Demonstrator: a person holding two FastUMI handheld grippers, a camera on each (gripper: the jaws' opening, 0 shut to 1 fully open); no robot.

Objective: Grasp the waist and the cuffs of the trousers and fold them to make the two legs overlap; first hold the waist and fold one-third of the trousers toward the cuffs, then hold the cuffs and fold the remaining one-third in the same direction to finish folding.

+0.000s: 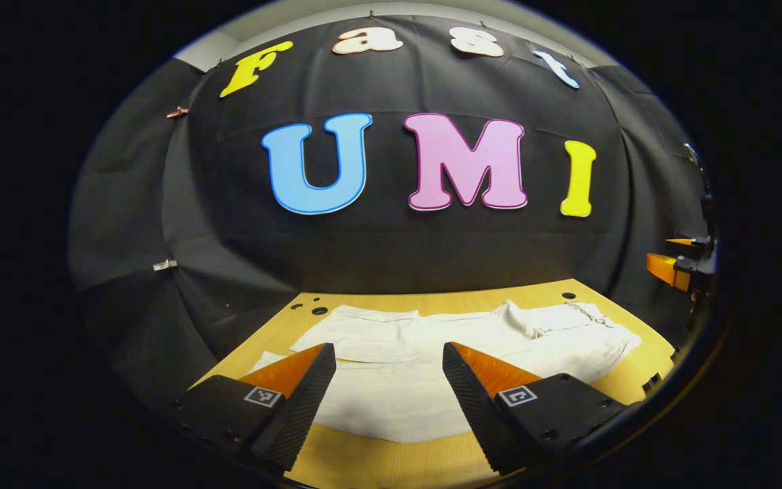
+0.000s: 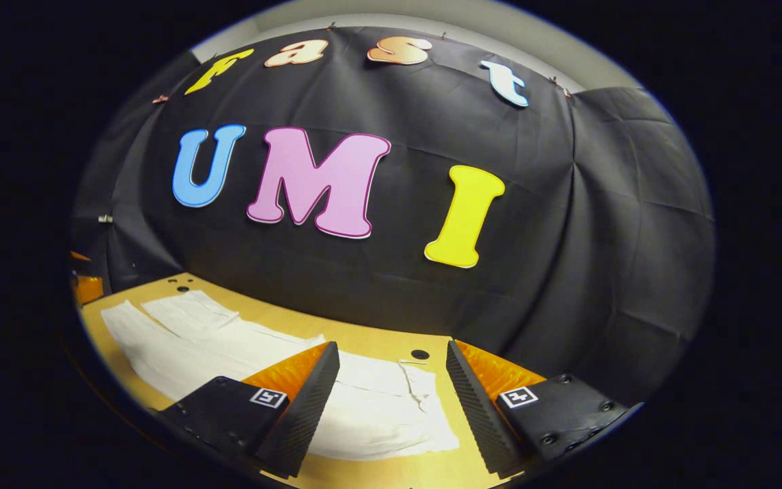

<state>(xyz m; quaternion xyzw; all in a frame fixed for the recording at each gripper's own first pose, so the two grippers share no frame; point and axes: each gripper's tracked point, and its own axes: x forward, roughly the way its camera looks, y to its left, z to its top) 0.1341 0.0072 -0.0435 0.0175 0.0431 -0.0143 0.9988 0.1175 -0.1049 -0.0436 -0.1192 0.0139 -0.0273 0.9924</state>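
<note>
White trousers [image 1: 432, 346] lie flat on the wooden table [image 1: 377, 465]. In the left gripper view the legs run to the left and the waist with its drawstring [image 1: 588, 311] sits at the right. My left gripper [image 1: 388, 348] hovers open above the near leg, nothing between its fingers. In the right gripper view the trousers [image 2: 228, 339] have the waist end nearest, and the legs stretch away to the left. My right gripper [image 2: 392, 345] is open above the waist end, holding nothing. The right gripper [image 1: 673, 266] also appears at the far right edge of the left gripper view.
The black cloth wall stands close behind the table's far edge. Small dark holes [image 1: 320, 310] dot the tabletop [image 2: 391, 472] near its back corners, with another hole [image 2: 420, 354] beside the waist. Bare wood borders the trousers in front.
</note>
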